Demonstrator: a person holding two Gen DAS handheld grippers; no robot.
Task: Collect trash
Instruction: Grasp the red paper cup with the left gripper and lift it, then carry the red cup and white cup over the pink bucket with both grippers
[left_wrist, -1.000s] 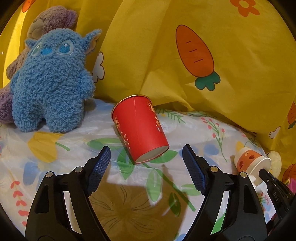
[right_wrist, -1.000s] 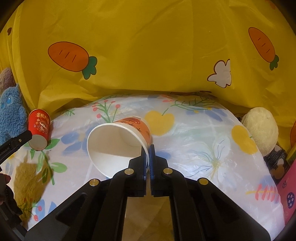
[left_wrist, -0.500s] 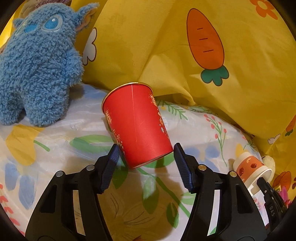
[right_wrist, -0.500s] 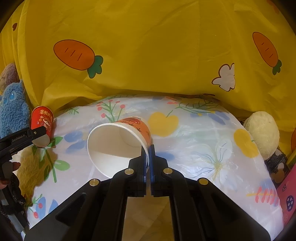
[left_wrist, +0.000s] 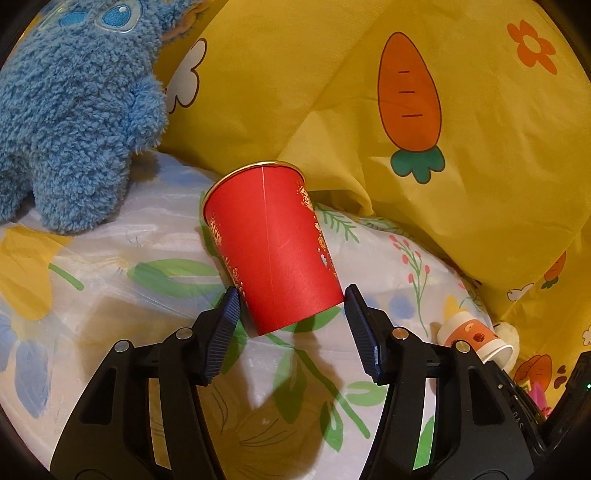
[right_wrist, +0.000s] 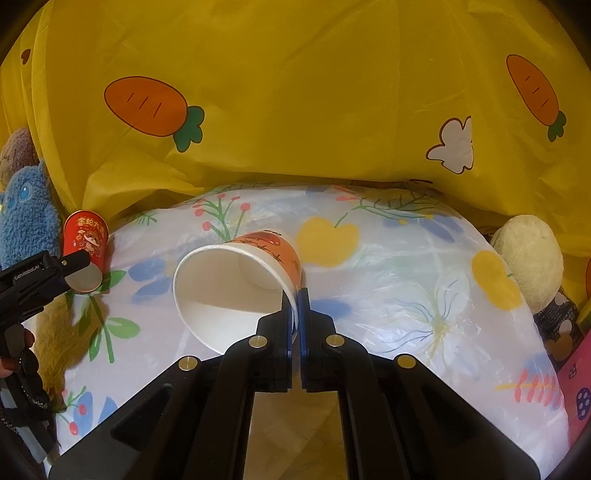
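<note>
Now the red paper cup is seen lying on its side on the floral sheet, near its rear edge by the blue plush toy; its base is framed by the left gripper, whose jaws have just been closing, pads at its sides, contact unclear; the orange-and-white paper cup is pinched by its rim in the right gripper, mid-sheet; yellow carrot-print fabric is draped behind.
</note>
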